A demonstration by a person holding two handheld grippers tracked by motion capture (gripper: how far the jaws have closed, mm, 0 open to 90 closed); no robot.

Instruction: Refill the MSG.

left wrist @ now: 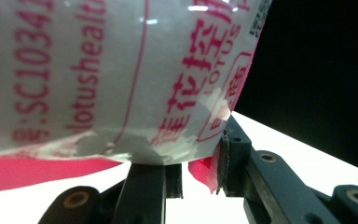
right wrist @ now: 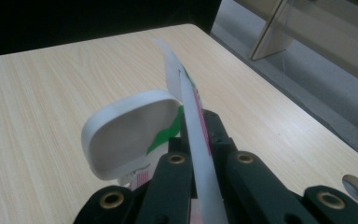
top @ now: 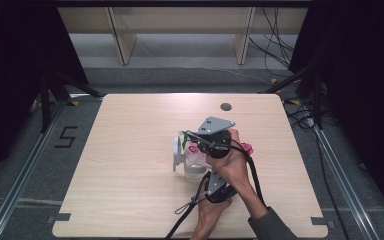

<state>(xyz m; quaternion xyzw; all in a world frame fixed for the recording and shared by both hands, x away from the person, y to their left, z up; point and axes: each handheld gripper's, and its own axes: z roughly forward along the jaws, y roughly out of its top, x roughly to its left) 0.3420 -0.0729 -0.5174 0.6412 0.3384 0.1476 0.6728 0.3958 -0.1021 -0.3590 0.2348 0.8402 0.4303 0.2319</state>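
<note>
A soft clear plastic pack with red print lies in the middle of the table, its white oval flip lid standing open. My right gripper reaches in from the right and is shut on a thin white flap of the pack, just beside the lid. My left gripper comes up from below. In the left gripper view its jaws close on the lower corner of the pack, one pad against the pink edge. The two hands cross over each other.
A round cable hole sits in the table's far side, close to the right of my right gripper. Black cables trail toward the front edge. Wooden shelf legs stand beyond the table, and a tripod at its left.
</note>
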